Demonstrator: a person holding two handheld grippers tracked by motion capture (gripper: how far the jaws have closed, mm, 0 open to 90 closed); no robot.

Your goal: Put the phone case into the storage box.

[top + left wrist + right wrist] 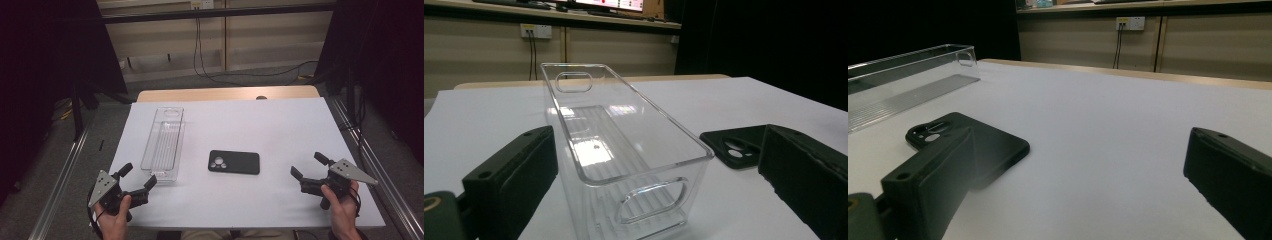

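Two hands come in from the near edge of the white table (280, 125), one at each near corner, each gripping a tool from below with the jaws aimed toward the far side. The left gripper (137, 176) sits at the near left, angled slightly right; its jaws stand wide apart and hold nothing. Just beyond its tips lies the clear plastic bin (163, 142), a long, narrow tray running near to far on the left part of the table, its near short end close to the gripper but not touching. In the left gripper view the bin (624, 150) sits between the two spread jaws, farther off, with handle cut-outs at both short ends.

At the near right, the right gripper (310, 166) is tilted toward the left, jaws likewise spread wide and empty. The black phone case (234, 162) lies flat near the table's middle, camera cut-out toward the bin, well apart from both grippers and just right of the bin. Bare white surface stretches across the far and right parts of the table.
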